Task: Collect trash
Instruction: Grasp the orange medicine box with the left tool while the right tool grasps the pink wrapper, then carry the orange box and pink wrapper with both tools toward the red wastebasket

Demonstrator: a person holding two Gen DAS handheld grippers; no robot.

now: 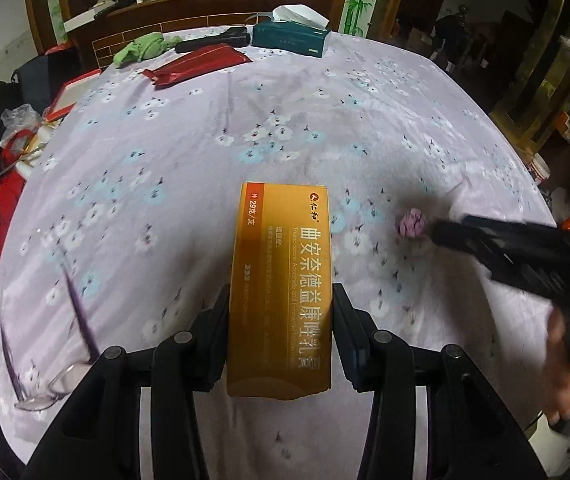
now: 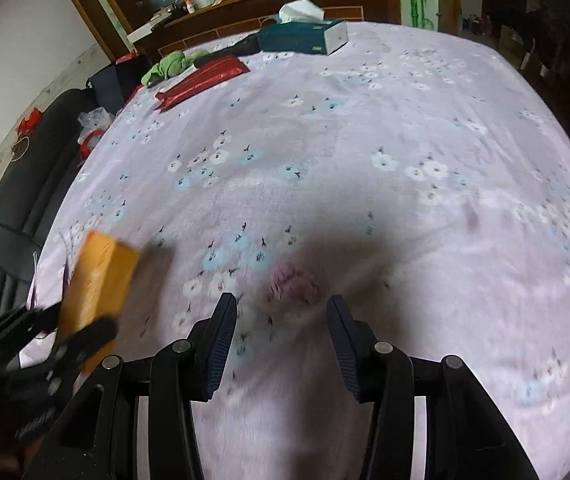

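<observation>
My left gripper (image 1: 281, 300) is shut on an orange medicine box (image 1: 283, 280) with white lettering, held lengthwise above the lilac flowered tablecloth (image 1: 245, 120). The same orange box (image 2: 101, 276) shows blurred at the left of the right wrist view, clamped in the left gripper (image 2: 85, 336). A crumpled purple paper ball (image 2: 293, 280) lies on the cloth just ahead of my right gripper (image 2: 281, 308), which is open with nothing between its fingers. In the left wrist view the purple ball (image 1: 412, 222) sits at the tip of the right gripper (image 1: 441, 234).
At the far side lie a teal tissue box (image 1: 291, 38), a red pouch (image 1: 197, 66), a green cloth (image 1: 143, 50) and a dark object (image 1: 221, 42). Glasses (image 1: 45, 396) rest at the near left edge. A black sofa (image 2: 9, 248) stands left of the table.
</observation>
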